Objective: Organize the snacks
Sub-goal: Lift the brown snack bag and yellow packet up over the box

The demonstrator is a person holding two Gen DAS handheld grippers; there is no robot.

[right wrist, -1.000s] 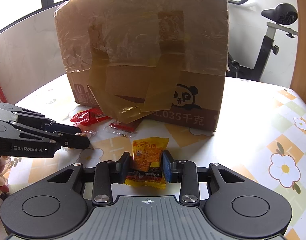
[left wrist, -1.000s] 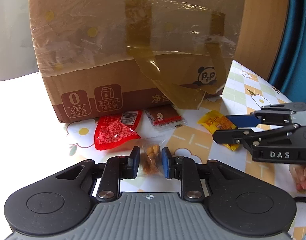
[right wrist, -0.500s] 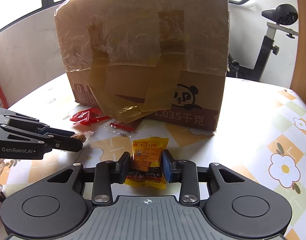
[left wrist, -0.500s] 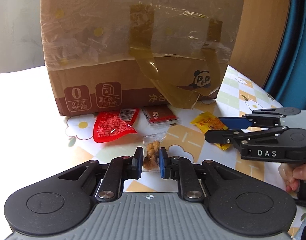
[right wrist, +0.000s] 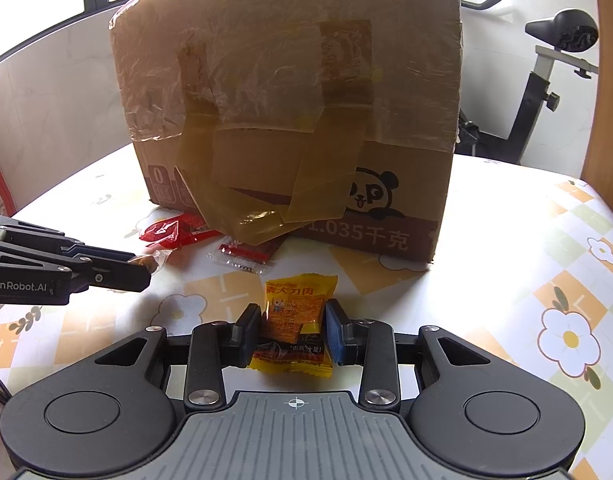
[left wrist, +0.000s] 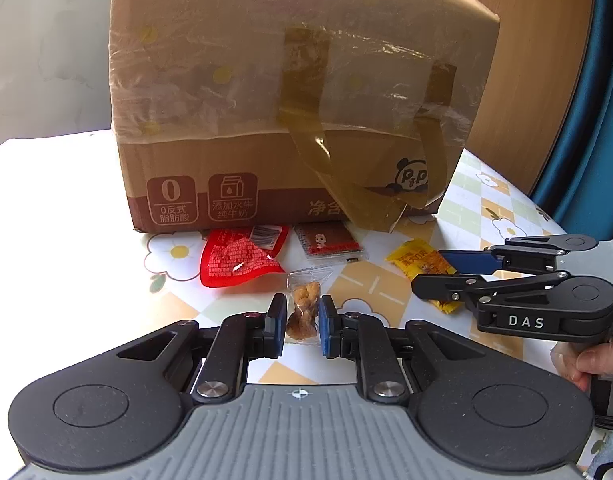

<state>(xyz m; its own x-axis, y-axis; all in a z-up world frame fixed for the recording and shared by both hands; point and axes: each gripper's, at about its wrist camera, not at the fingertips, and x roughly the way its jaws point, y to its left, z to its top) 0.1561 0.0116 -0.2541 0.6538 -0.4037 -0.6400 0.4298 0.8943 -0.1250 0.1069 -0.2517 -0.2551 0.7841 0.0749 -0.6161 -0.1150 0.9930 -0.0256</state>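
The small clear packet of brown fried dough twists [left wrist: 303, 312] sits pinched between the blue pads of my left gripper [left wrist: 301, 326], low over the flower-patterned tablecloth [left wrist: 178, 312]. The yellow foil snack packet with red lettering [right wrist: 294, 320] is clamped in my right gripper [right wrist: 293, 334] — held near the table, to the right of the first. Just beyond lie a crumpled red foil packet [left wrist: 238, 260] and a flat dark-red sachet [left wrist: 328, 242], both close against the big brown cardboard box [left wrist: 290, 92] — taped, wrapped in film, filling the far side.
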